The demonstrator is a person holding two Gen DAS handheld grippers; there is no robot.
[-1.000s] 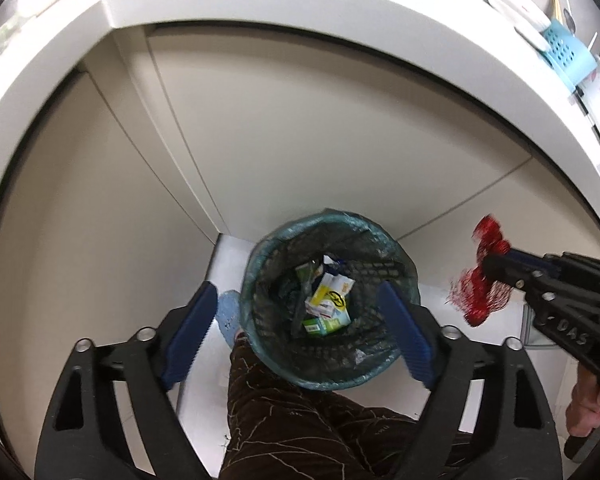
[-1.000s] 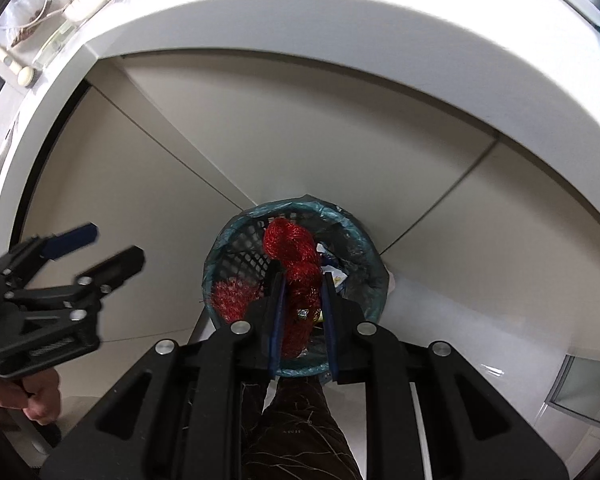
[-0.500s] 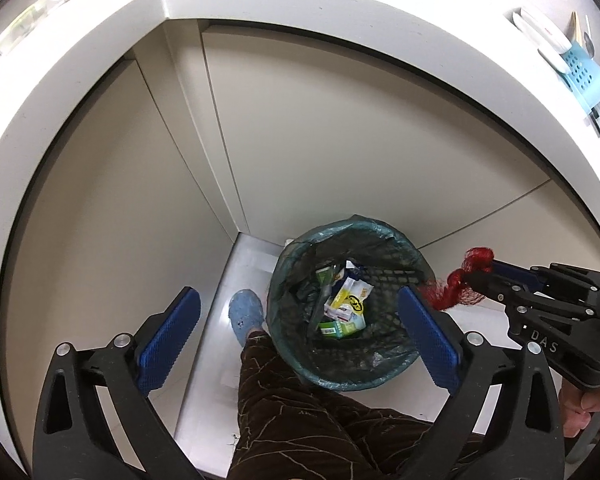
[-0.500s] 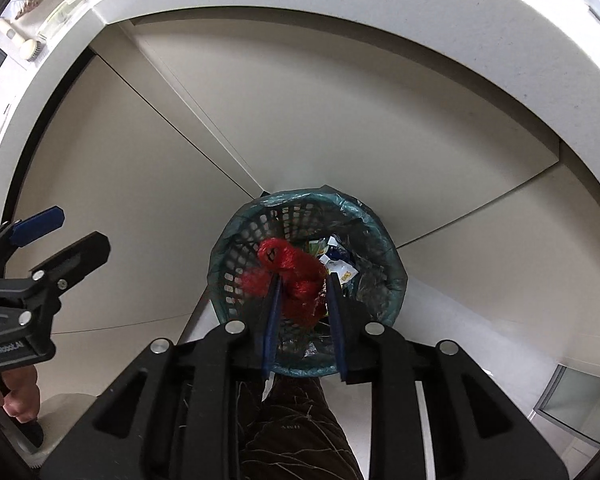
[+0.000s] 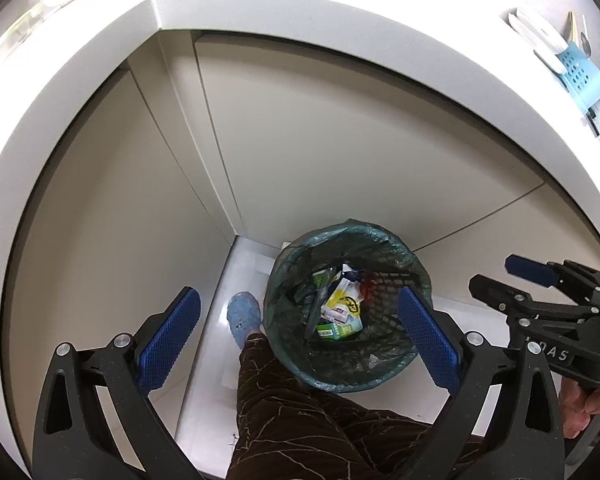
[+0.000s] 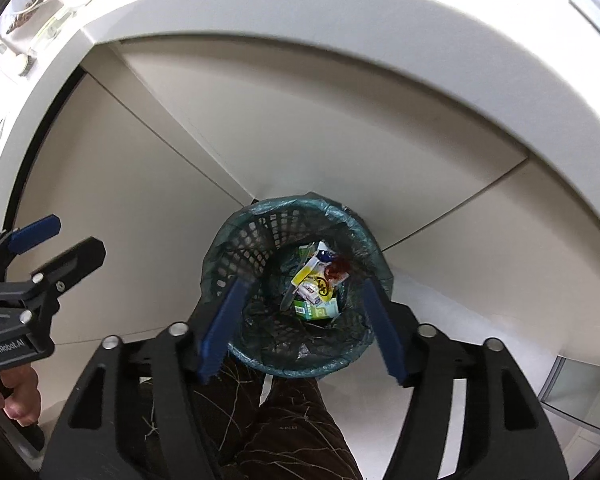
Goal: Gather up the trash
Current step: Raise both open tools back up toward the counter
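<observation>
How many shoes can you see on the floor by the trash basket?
1: a blue shoe left of the trash basket, by the person's leg. A second may be hidden.

Changes logged from my station. Red mesh (image 6: 337, 270): a second ago pinched in my right gripper (image 6: 301, 330) above the bin (image 6: 260, 236); now lying inside it, against the far-right wall, beside the yellow packet (image 6: 311, 278). Right gripper: jaws then clamped, now opening, nothing between them. Left gripper (image 5: 298, 338): jaws spread slightly wider than before, empty.
</observation>
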